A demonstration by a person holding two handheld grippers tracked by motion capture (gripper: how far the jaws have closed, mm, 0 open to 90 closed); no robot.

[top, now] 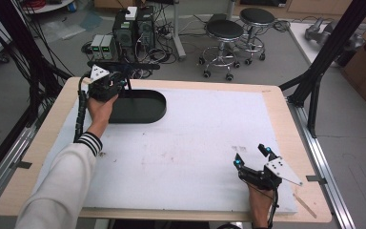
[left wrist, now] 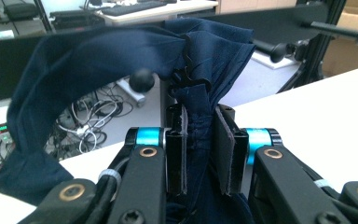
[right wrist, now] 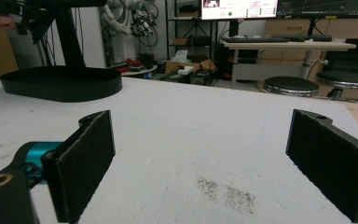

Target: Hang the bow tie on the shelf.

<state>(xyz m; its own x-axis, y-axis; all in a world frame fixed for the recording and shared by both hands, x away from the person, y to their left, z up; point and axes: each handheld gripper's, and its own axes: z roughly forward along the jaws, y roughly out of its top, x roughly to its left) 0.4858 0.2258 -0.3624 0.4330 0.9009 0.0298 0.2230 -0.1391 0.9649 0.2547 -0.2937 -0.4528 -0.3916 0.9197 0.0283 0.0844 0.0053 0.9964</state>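
With the left hand-held gripper [left wrist: 200, 154] pinching the bunched dark-blue cloth [left wrist: 121, 60] above the black oval tray [top: 140, 106], keep it clamped; the right hand-held gripper [top: 252, 156], spread wide, hovers over the white tabletop [top: 186, 143].

A dark navy cloth [left wrist: 121, 51] hangs draped and bunched over a black rack arm, above the table's far-left corner.

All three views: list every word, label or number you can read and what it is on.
None can be read.
Monitor in the right gripper view: on-screen text too small and blurred.
Small box on the floor in the left gripper view: green lit display, digits blurred.
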